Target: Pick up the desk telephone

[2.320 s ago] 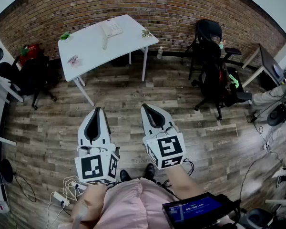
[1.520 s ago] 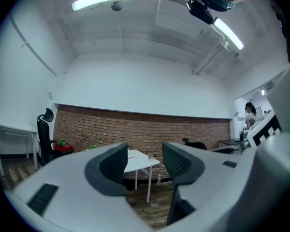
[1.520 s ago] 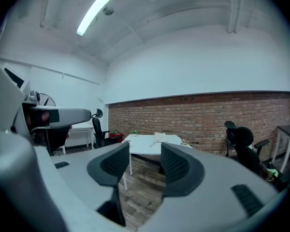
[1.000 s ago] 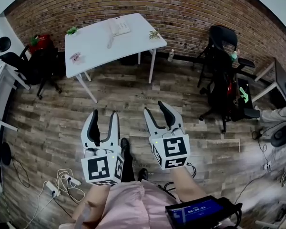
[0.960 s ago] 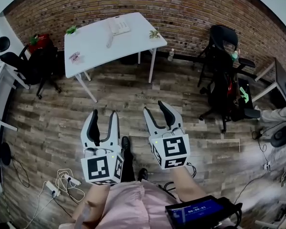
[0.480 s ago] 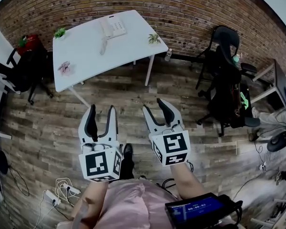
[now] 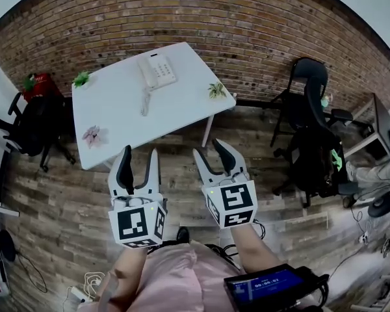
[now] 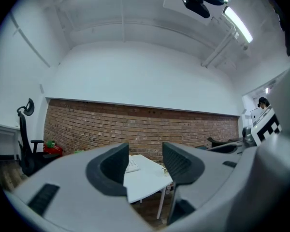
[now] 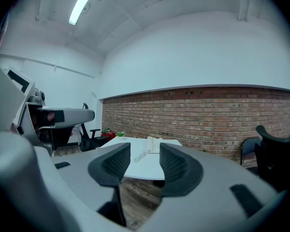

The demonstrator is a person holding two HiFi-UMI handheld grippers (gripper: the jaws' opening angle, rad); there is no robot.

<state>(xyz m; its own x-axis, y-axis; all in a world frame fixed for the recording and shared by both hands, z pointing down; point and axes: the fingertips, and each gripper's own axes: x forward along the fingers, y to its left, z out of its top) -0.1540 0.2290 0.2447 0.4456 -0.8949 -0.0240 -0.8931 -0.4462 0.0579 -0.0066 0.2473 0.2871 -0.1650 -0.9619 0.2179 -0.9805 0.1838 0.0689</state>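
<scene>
Lengthwise toward the brick wall [image 7: 247, 31], desk telephone [image 7: 157, 70] on white table [image 7: 182, 106].

We recorded a white table [image 7: 182, 99] standing before a brick wall [image 7: 201, 18] on a wood-plank floor [image 7: 58, 194]. A small green plant [image 7: 82, 78] stood at the tabletop's far left corner. A second potted plant [image 7: 216, 90] stood near its right edge, and a pink object [image 7: 92, 135] lay by its left edge. Black office chairs flanked the table, one to its left [image 7: 29, 125] and one to its right [image 7: 315, 90]. A red object [image 7: 39, 84] sat beside the left chair.
</scene>
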